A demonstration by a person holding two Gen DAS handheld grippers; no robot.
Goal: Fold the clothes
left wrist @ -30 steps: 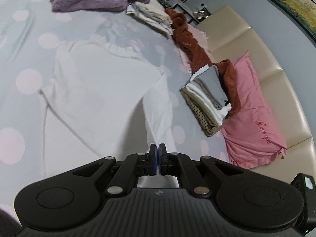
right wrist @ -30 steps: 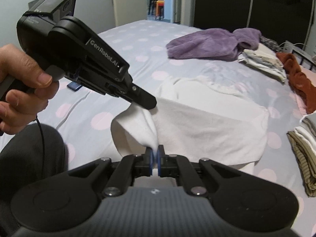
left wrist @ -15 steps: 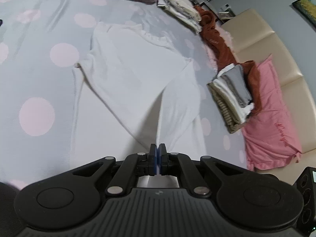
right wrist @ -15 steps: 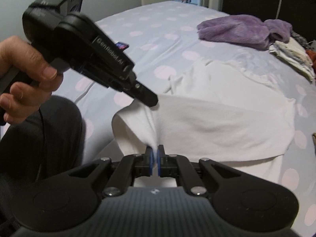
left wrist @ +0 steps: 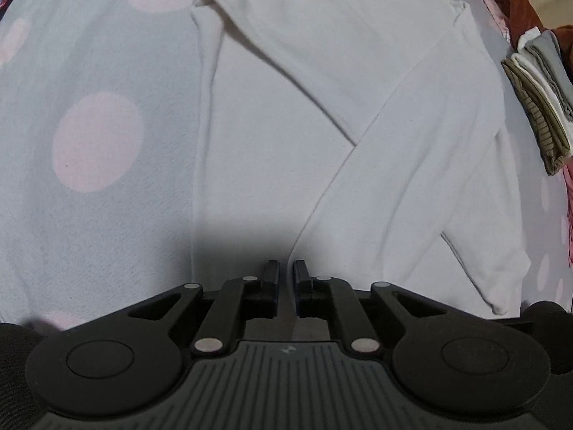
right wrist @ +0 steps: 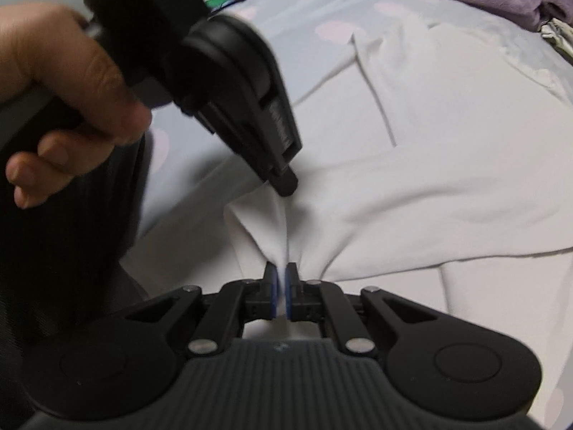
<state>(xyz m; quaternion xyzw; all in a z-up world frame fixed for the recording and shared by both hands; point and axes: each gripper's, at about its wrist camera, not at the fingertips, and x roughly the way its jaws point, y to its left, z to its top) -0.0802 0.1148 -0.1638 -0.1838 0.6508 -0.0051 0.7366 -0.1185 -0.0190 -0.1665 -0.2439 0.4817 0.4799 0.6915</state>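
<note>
On the polka-dot bedsheet [left wrist: 96,143], the white top [left wrist: 322,89] lies partly folded, its near edge pinched in the right gripper [right wrist: 282,288] while the left gripper [left wrist: 285,279], jaws slightly parted, seemingly touches it to steady the fold.

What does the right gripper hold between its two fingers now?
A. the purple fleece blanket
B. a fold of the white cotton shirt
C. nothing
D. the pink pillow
B: the right gripper pinches a fold of the white cotton shirt, with cloth between its blue pads.
</note>
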